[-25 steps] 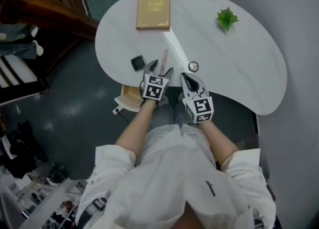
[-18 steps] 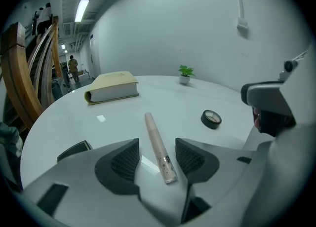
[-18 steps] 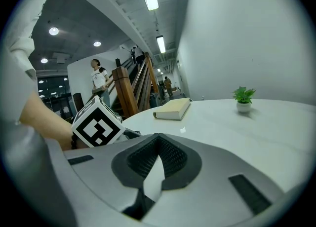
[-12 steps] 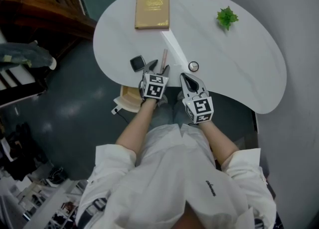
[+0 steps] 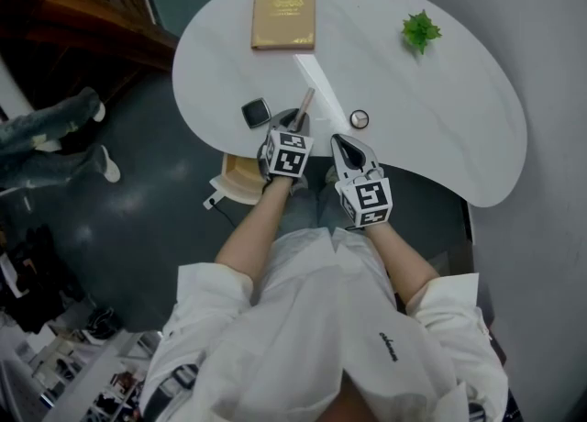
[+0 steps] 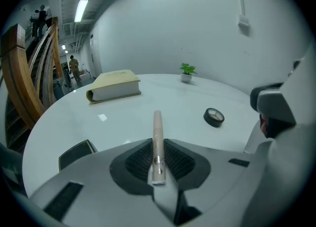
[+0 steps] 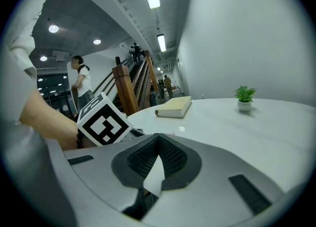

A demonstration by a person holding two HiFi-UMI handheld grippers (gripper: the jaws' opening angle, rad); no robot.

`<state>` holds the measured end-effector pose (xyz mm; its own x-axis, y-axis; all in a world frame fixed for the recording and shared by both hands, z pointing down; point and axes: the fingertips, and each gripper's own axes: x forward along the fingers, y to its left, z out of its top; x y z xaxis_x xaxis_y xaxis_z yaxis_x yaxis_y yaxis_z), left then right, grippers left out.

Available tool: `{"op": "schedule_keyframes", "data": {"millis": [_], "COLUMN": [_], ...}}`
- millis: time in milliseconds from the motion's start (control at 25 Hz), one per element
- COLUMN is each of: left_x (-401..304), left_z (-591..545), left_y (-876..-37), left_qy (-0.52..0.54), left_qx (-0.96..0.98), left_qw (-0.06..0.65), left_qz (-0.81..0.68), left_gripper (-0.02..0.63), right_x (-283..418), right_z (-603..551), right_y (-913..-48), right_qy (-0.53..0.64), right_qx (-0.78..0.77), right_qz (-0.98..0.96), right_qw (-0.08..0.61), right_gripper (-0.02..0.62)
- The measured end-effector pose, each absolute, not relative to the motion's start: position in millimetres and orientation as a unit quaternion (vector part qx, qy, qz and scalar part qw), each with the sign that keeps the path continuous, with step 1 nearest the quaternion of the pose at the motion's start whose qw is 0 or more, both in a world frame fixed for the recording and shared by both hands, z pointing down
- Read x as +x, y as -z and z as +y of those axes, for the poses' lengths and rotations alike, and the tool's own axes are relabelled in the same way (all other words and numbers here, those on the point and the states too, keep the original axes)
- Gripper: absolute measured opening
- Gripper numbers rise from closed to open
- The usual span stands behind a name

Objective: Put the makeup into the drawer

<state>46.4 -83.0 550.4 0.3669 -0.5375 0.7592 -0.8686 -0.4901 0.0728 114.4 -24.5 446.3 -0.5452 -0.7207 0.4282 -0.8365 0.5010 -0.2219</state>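
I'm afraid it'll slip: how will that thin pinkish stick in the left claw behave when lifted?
Probably stiff and light: the stick juts straight from the left claw, which has just been closing on it, without drooping. Round and smooth-looking, it could slip or roll on the glossy table if released.

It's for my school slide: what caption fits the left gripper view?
Left gripper, jaws just closing onto a pink makeup tube, white table beyond.

Head view looks steeply down on the white curved desk; both gripper views skim low across it, sharing the tan book.
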Motion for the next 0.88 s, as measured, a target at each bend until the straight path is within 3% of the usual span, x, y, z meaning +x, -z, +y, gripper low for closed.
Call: {"op": "schedule_keyframes", "data": {"millis": [560, 880], "left_x": [35.5, -9.5], "left_z": [-62.1, -11.8], "left_y": [-522.4, -479.9], "left_qy": [-0.285, -0.239], "left_qx": [0.806, 0.850], "left_qw": [0.269, 0.255], "left_qz": [-0.443, -0.394], "left_gripper": [0.080, 0.080], "right_x": [105.3, 67.1], "right_z": [-3.2, 36.2], "right_y": [-443.9, -459.4], "right_qy": [-0.203, -0.212], "right_qx": [0.450, 0.400], "right_qz": [-0.857, -0.876], "right_qw": [0.147, 0.167], "right_gripper": [0.017, 0.017]}}
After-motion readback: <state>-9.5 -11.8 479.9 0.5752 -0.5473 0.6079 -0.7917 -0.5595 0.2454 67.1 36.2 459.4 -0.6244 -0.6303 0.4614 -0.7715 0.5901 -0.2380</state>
